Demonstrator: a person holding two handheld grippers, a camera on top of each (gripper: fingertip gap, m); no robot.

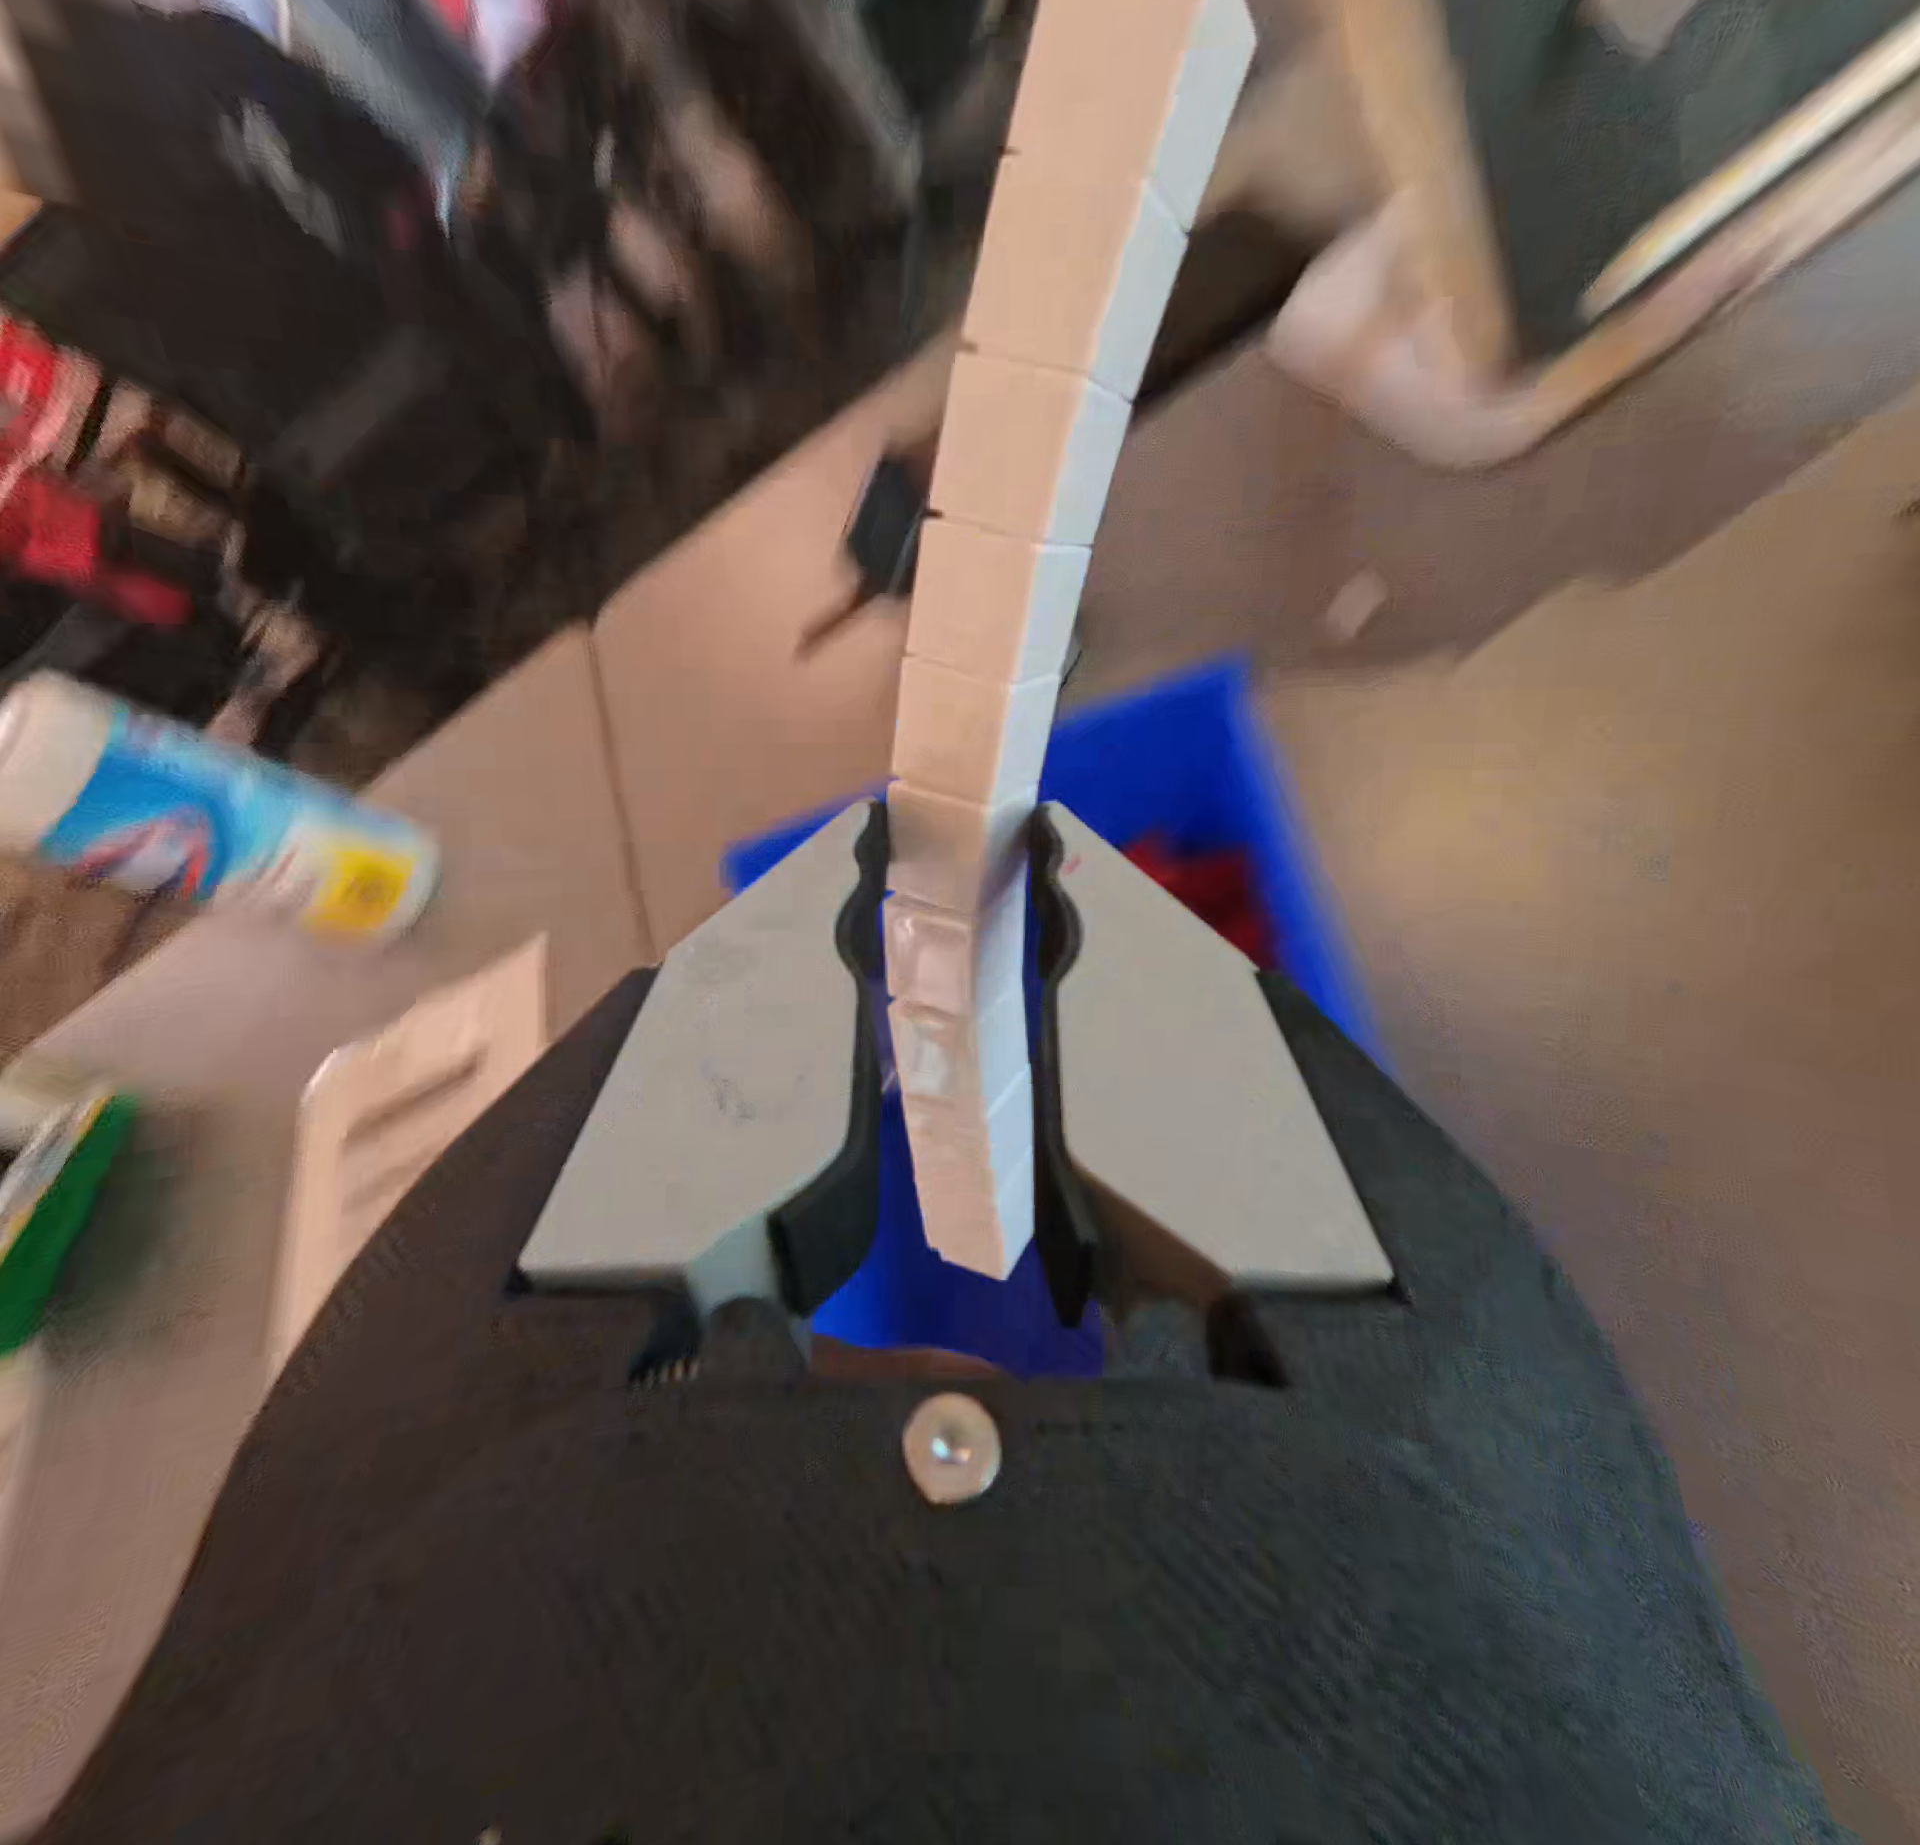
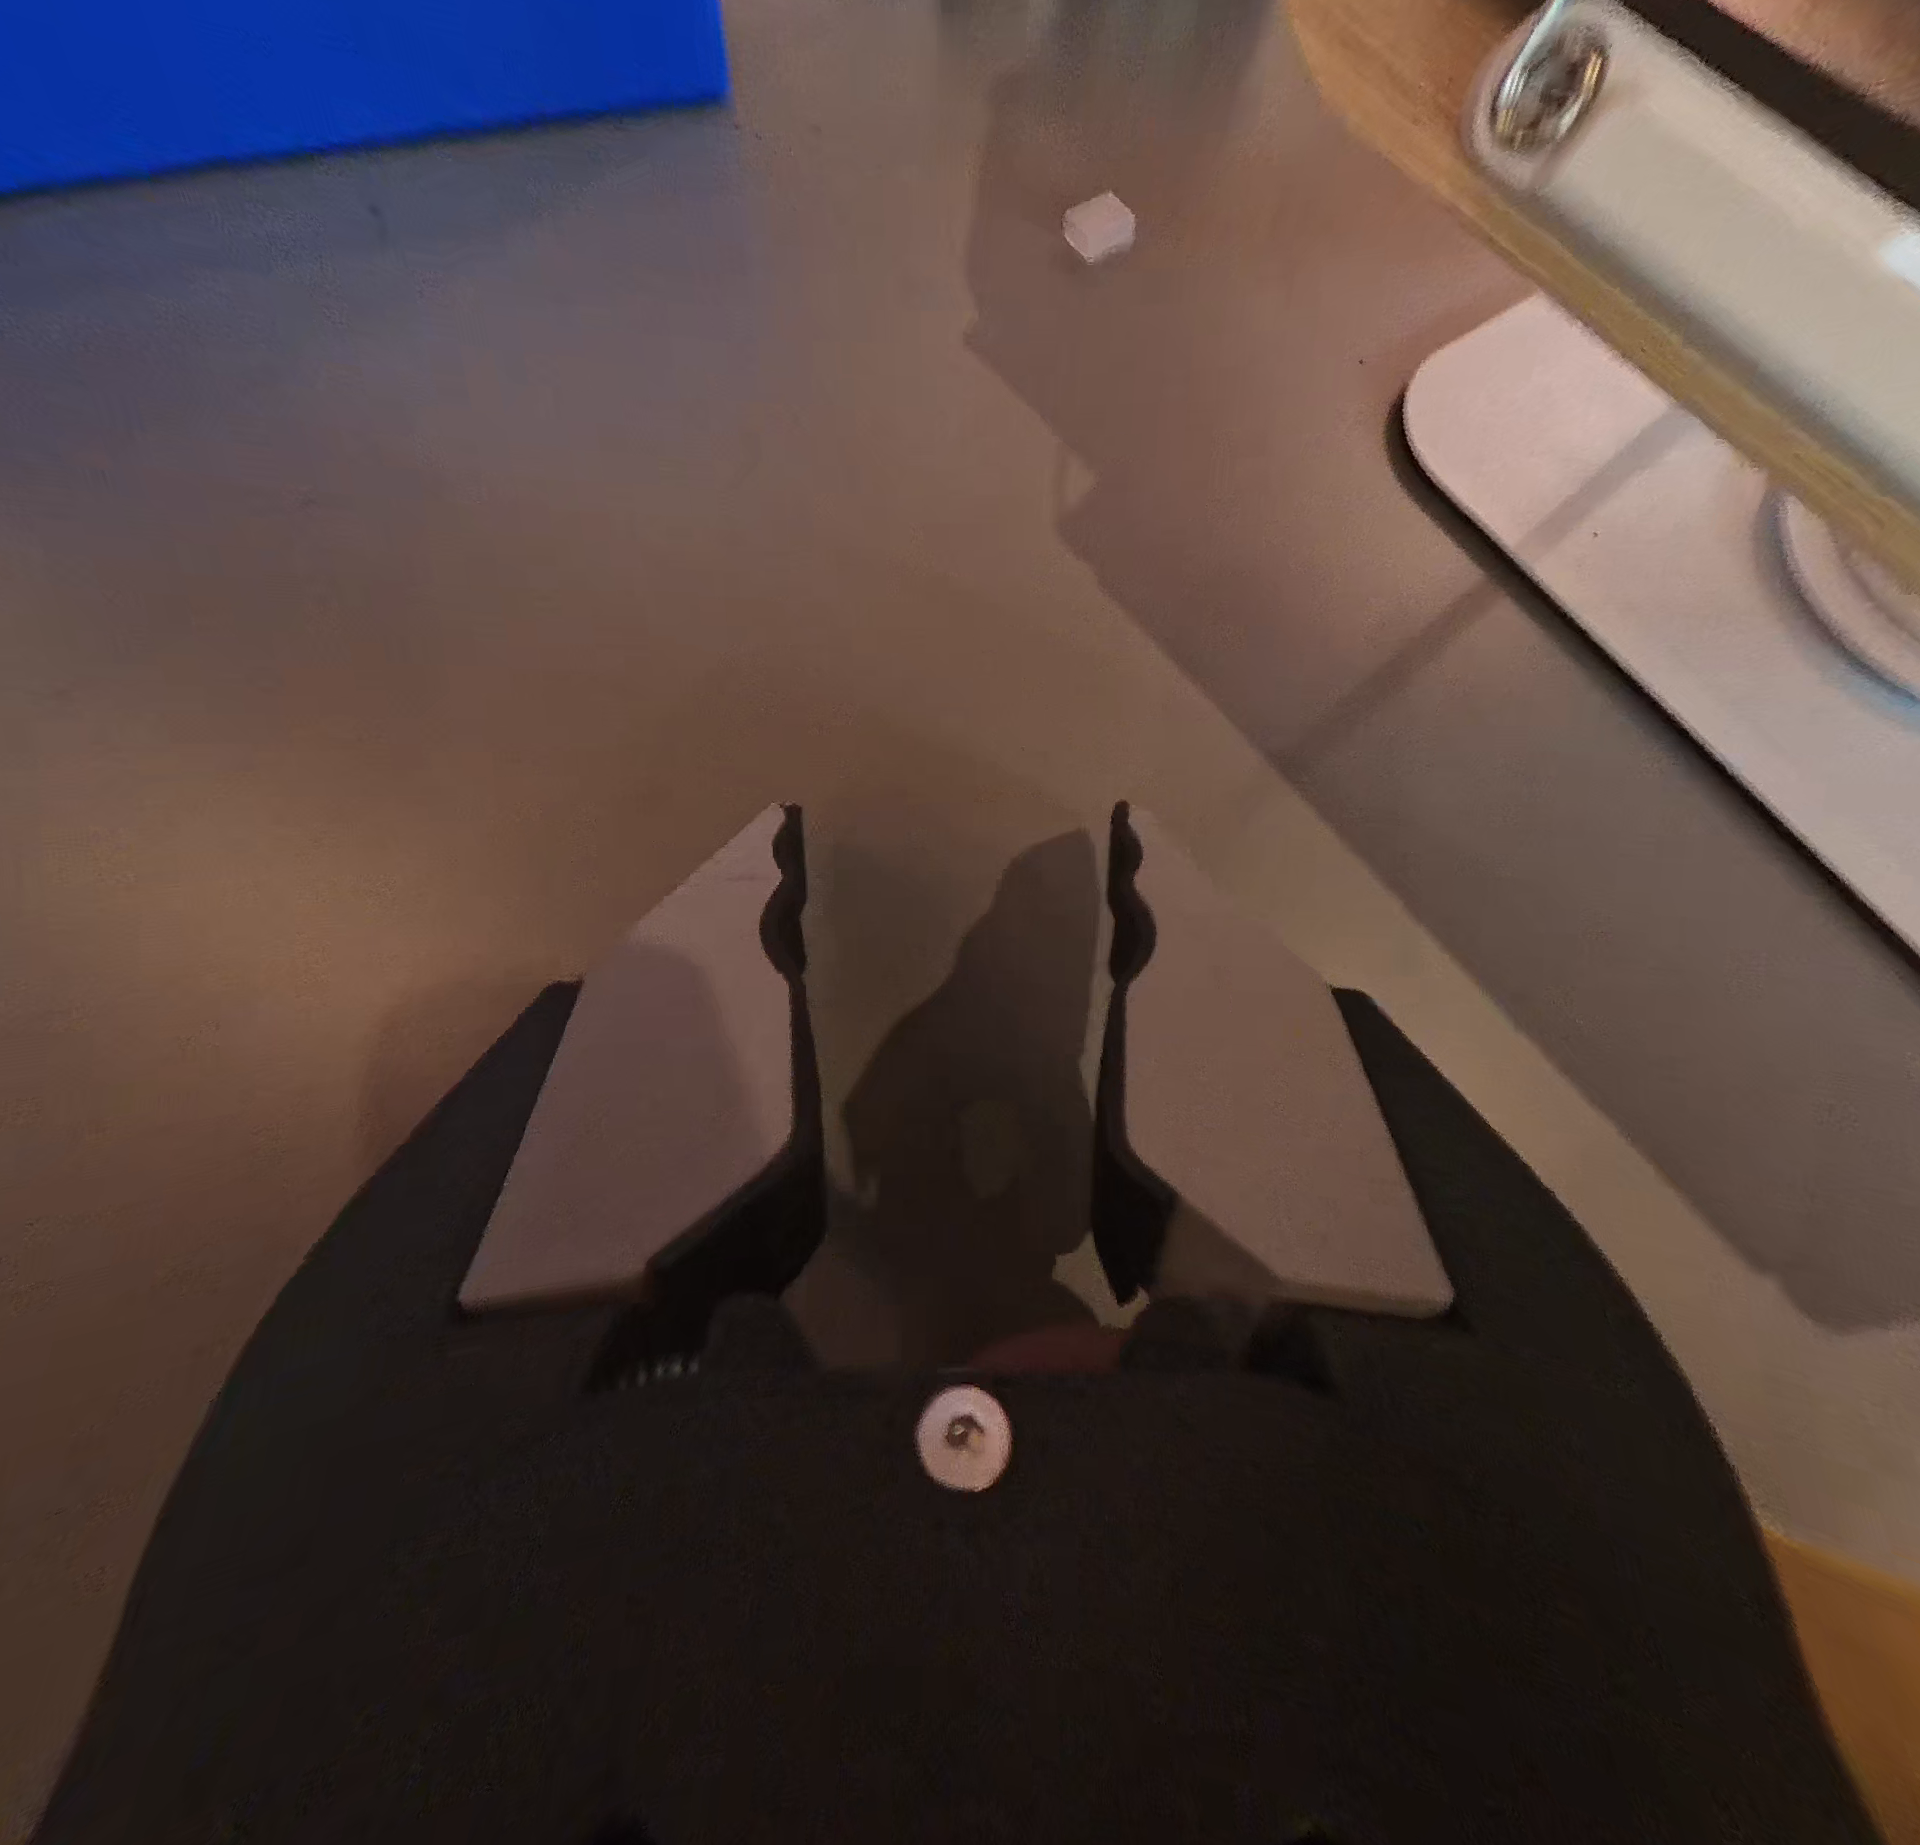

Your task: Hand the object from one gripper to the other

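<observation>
My left gripper is shut on a long foam strip, peach on one face and white on the edge, scored into several segments. The strip stands up out of the fingertips and bends slightly right toward the top of the left wrist view; its lower end reaches down between the fingers. My right gripper is open and empty, pointing down at a brown tabletop. The strip does not show in the right wrist view. A small white cube lies on the table ahead of the right gripper.
A blue bin with something red inside sits behind the left gripper; a blue bin also shows in the right wrist view. A person's hand is blurred at upper right. A white-and-blue package is at left. A white stand base lies at right. There is about 35 centimeters between the tips of the two grippers.
</observation>
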